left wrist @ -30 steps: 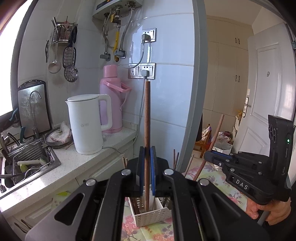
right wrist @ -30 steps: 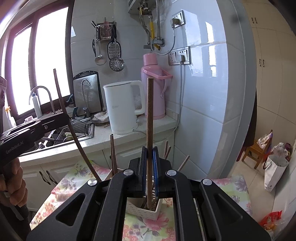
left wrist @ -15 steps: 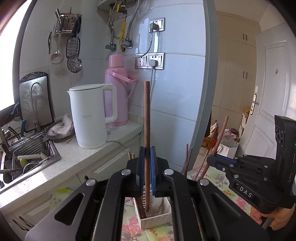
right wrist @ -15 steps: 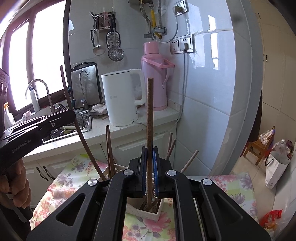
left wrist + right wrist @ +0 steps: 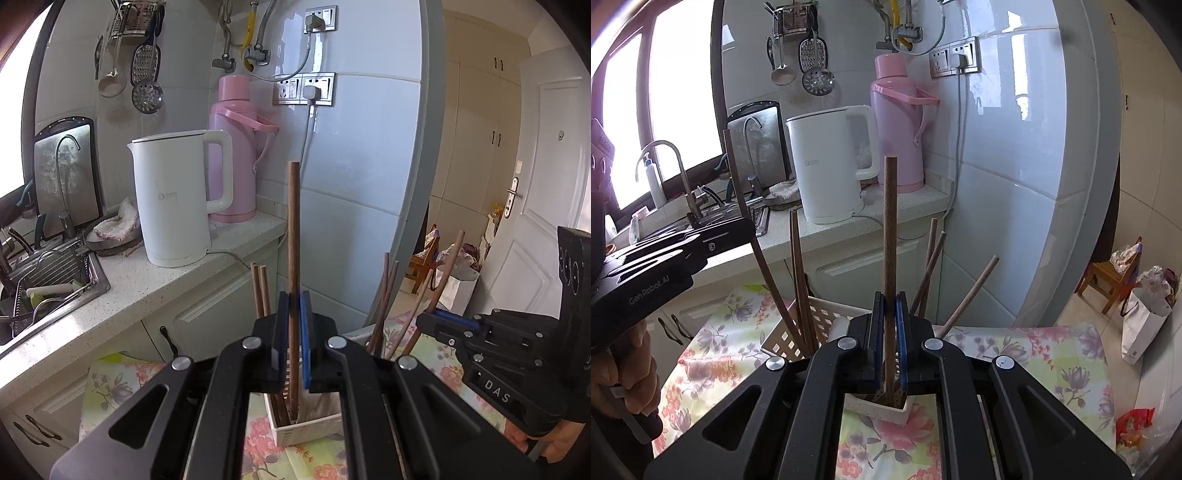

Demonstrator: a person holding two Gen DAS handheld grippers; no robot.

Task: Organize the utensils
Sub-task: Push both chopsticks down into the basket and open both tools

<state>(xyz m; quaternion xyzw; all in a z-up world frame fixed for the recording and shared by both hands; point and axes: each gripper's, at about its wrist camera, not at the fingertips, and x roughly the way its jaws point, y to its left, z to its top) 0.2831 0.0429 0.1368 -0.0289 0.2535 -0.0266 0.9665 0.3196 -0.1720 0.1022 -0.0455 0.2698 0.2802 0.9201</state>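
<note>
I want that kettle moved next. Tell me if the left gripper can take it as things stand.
Probably not yet. The left gripper has its jaws shut on a chopstick whose tip is in the white holder. The kettle stands unblocked on the counter beyond.

A table under a floral cloth carries a white perforated holder, apparently near the cloth's middle, close to the cabinets.
</note>
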